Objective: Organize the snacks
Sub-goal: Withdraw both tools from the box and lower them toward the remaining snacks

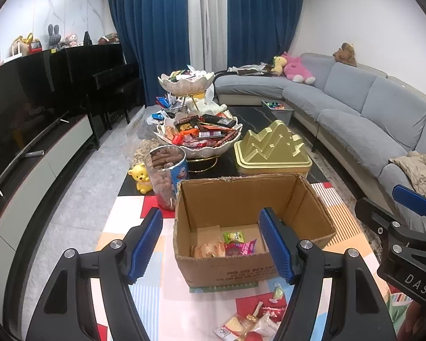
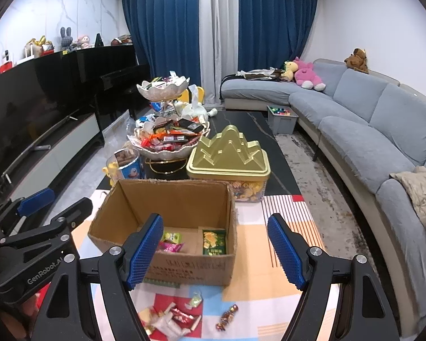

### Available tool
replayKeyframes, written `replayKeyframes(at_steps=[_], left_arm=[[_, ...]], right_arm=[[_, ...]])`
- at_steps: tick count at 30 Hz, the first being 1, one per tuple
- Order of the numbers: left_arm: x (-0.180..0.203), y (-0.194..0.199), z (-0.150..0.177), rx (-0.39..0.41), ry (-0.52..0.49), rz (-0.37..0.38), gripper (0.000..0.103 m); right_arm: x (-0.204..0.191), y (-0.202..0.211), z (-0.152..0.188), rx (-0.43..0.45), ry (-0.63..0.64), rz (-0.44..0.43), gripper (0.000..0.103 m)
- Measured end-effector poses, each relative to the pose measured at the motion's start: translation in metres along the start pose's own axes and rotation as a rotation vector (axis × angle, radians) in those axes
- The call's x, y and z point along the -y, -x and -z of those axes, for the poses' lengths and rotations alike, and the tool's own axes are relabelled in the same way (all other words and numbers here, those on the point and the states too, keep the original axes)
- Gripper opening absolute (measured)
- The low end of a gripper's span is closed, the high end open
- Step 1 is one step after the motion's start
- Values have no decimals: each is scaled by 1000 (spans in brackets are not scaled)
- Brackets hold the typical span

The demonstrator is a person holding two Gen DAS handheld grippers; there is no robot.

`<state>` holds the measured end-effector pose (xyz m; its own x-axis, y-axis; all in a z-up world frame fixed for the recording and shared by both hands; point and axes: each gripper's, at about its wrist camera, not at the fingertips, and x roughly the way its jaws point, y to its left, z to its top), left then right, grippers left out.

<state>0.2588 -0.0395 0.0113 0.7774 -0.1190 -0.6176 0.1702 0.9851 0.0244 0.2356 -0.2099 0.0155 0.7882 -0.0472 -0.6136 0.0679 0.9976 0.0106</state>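
Both wrist views look obliquely down, side by side, sharing the nearby cardboard box.

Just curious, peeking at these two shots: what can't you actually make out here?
- Box floor: left view, partly behind the left gripper's finger.
- Loose snacks: right view, cut by the bottom edge.
- Box print: right view, too small to read.
- Gold tin contents: lid closed.
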Motion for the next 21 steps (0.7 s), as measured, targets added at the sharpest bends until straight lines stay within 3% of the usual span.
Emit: replayKeyframes(at_steps=[21], left_arm=[[23, 13, 52, -53, -61, 32, 70]], right_arm=[[20, 7, 53, -72, 15, 33, 77]])
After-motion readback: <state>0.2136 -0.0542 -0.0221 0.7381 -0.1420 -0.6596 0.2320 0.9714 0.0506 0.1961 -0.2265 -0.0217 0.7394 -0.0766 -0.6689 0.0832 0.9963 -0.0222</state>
